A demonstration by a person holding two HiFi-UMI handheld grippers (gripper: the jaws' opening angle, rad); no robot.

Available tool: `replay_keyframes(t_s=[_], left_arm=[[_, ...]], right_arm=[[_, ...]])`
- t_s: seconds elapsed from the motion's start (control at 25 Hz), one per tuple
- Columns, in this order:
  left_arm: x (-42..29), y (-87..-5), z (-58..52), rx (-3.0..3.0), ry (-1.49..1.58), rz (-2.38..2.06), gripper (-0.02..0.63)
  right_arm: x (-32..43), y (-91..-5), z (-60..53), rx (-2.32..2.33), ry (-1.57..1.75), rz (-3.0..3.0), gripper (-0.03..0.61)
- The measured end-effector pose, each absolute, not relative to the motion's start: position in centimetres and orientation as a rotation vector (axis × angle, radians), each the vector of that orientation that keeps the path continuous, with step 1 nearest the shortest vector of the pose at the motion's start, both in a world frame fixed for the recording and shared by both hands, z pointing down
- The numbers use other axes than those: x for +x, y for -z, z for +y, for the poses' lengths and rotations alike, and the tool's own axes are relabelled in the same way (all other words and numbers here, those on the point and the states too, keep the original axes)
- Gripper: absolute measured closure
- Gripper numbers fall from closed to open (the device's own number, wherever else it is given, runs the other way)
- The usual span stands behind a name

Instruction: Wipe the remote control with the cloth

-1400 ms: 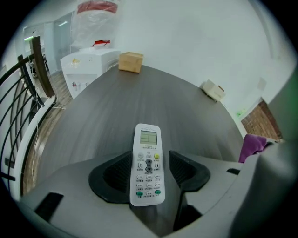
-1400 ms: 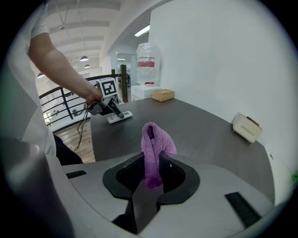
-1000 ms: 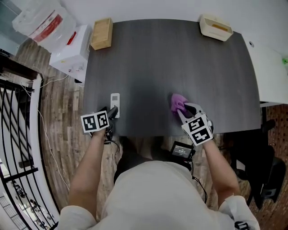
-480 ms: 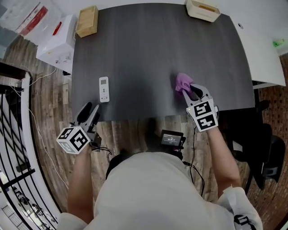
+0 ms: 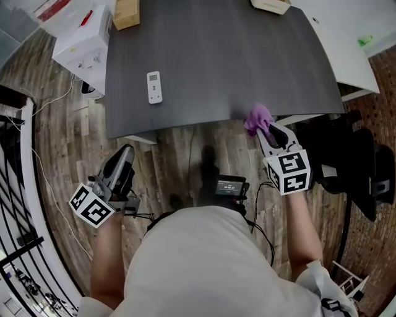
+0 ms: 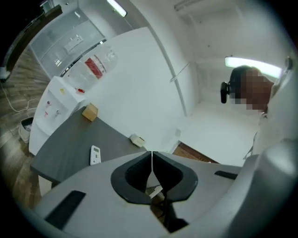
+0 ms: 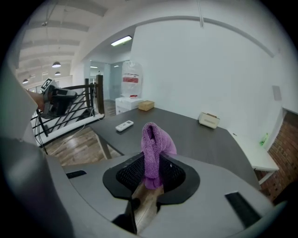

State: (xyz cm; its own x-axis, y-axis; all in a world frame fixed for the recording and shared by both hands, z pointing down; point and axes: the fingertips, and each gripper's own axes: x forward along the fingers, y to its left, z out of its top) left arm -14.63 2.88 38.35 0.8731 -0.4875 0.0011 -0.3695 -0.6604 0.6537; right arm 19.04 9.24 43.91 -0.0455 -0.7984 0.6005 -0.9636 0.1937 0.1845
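Note:
The white remote control [image 5: 154, 86] lies alone on the dark table [image 5: 216, 56], near its left front corner. My left gripper [image 5: 125, 152] hangs over the floor in front of that corner, well clear of the remote. Its jaws have just been closing and now stand shut with nothing between them [image 6: 152, 158]. Seen from it, the remote [image 6: 95, 155] lies far off. My right gripper [image 5: 267, 130] hovers just off the table's front edge, shut on the purple cloth [image 5: 257, 116]. The cloth [image 7: 155, 139] sticks up from that right gripper [image 7: 152, 171], with the remote [image 7: 124, 125] beyond.
A wooden box [image 5: 126, 9] and a beige box [image 5: 269, 5] sit at the table's far edge. A white carton [image 5: 83, 43] stands left of the table, a black railing [image 5: 18, 186] further left. A black chair [image 5: 362, 167] is at the right, by a white side table [image 5: 352, 37].
Both grippers have drawn back off the table toward the person. The left one left the remote lying there and shut its jaws. The right one carried the cloth past the table edge.

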Motion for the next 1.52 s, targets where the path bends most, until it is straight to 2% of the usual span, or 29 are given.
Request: replay_keyframes(t_s=[0.28, 0.52, 0.64, 0.76, 1.0, 1.2, 1.52], left_arm=[[-19.6, -33.2, 7.4, 2.768, 0.187, -0.824, 0.600], [-24.9, -27.4, 6.8, 2.818, 0.330, -1.363, 0.600], [-25.8, -26.6, 6.3, 2.627, 0.523, -1.176, 0.600], [-24.3, -26.6, 8.3, 2.554, 0.580, -0.862, 0.600], [-20.7, -29.5, 15.1, 2.491, 0.447, -0.647, 0.600], [-17.2, -32.6, 19.8, 2.400, 0.331, -0.587, 0.600], [-13.4, -32.9, 23.0, 2.365, 0.280, -0.530, 0.600]], right_arm=[[9.9, -41.4, 16.6, 1.746, -0.363, -1.966, 0.488], [6.3, -38.8, 20.6, 1.825, -0.386, -2.026, 0.488], [5.4, -37.4, 21.3, 1.842, -0.395, -2.067, 0.488], [4.4, -36.0, 21.5, 1.841, -0.446, -2.142, 0.488], [6.0, -33.5, 21.8, 1.800, -0.456, -2.218, 0.488], [8.7, -33.2, 23.7, 1.804, -0.590, -2.275, 0.488], [10.3, -32.7, 25.2, 1.835, -0.714, -2.368, 0.489]])
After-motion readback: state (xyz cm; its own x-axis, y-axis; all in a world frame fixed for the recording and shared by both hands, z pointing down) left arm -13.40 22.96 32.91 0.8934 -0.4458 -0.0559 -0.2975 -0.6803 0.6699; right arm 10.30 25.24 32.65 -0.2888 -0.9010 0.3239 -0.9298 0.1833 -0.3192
